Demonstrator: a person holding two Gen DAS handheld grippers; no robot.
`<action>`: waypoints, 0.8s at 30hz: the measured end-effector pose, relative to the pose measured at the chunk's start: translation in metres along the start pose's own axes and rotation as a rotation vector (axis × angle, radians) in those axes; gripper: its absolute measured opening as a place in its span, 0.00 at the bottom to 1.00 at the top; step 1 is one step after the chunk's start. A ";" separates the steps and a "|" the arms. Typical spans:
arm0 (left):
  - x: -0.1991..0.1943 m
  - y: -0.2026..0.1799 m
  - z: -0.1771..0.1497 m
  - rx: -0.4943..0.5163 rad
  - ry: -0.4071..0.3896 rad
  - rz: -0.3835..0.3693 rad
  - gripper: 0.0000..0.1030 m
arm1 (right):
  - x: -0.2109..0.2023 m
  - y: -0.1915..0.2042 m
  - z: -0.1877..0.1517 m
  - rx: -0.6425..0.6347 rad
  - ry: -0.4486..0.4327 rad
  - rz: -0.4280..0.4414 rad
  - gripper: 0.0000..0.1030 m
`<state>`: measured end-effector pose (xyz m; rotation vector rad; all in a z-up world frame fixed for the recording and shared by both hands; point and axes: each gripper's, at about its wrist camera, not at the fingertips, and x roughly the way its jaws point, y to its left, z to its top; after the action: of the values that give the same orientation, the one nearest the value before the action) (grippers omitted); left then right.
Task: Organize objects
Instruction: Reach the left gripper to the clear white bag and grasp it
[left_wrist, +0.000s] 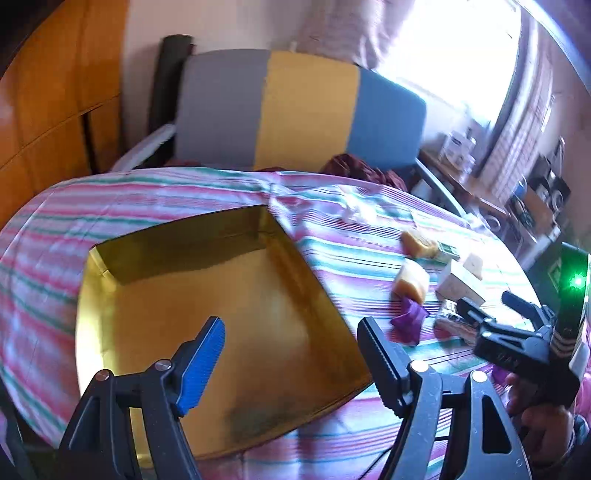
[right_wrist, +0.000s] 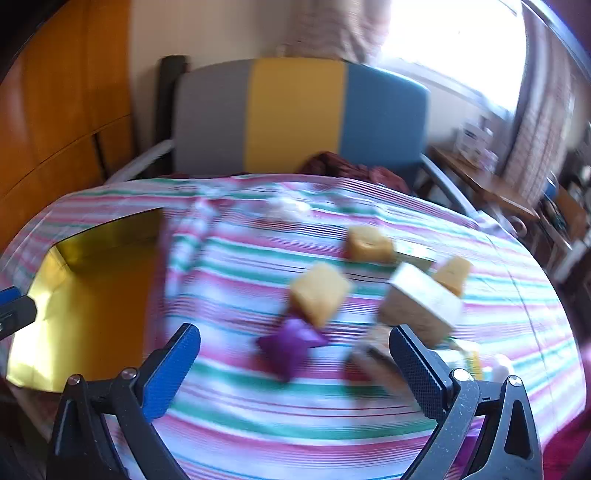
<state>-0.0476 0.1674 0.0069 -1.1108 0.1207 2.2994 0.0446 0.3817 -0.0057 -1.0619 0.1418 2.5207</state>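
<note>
A cloth of pink, green and white stripes (right_wrist: 332, 406) covers the counter. The shallow open cardboard box (left_wrist: 229, 332) is shiny gold inside. Beside it lie yellow sponge-like blocks (right_wrist: 319, 293), a crumpled purple wrapper (right_wrist: 291, 345) and a pale beige box (right_wrist: 421, 306). The chair back (left_wrist: 295, 110) is grey, yellow and blue.

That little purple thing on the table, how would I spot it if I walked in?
Find the gold tray on the striped cloth, then look right to the cluster of yellow blocks. The purple piece lies at the cluster's near edge, the only purple, crumpled-looking item among boxy ones.
</note>
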 end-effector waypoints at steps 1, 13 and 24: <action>0.008 -0.009 0.009 0.020 0.015 -0.008 0.73 | 0.002 -0.012 0.002 0.014 0.002 -0.013 1.00; 0.117 -0.077 0.095 -0.005 0.182 -0.135 0.72 | 0.035 -0.141 0.005 0.248 -0.003 -0.043 1.00; 0.240 -0.125 0.149 0.083 0.194 0.010 0.83 | 0.040 -0.167 -0.002 0.405 0.043 0.089 1.00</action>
<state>-0.2004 0.4288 -0.0538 -1.2897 0.2944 2.1706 0.0872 0.5474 -0.0249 -0.9585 0.6920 2.3995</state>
